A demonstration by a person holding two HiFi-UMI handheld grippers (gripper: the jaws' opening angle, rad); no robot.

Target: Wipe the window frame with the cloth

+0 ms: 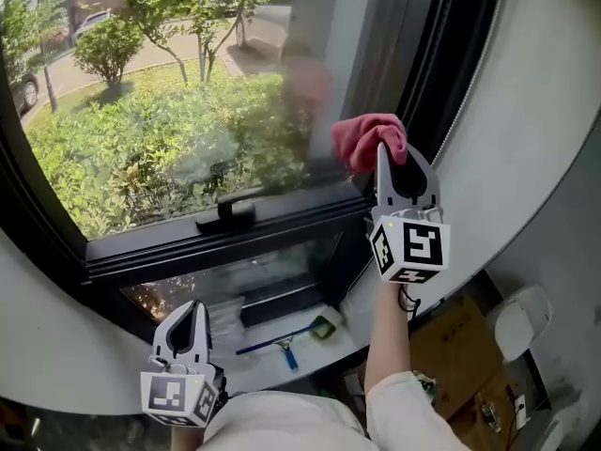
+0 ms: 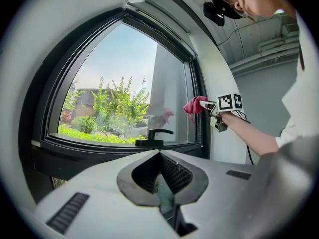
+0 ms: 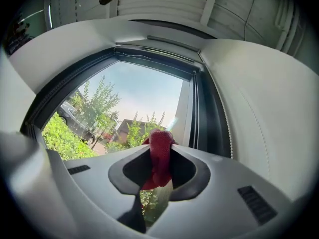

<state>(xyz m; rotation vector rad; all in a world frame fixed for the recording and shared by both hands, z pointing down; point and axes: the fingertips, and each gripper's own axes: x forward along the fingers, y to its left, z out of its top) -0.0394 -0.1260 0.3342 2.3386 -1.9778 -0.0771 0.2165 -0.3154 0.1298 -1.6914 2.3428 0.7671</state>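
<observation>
Cloth (image 1: 364,137) clamped in right gripper (image 1: 385,150) fingers by window frame (image 1: 437,54) | left gripper (image 1: 191,314) fingers together

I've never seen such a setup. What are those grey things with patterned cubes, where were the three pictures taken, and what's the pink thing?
No robot: a person holds a two-jaw gripper in each hand. One picture comes from a camera on the person's head, the other two from cameras on the grippers. The right gripper is shut on a pink cloth, held by the dark window frame. The left gripper hangs low, jaws together, empty. A blue-handled tool lies on the ledge below.
</observation>
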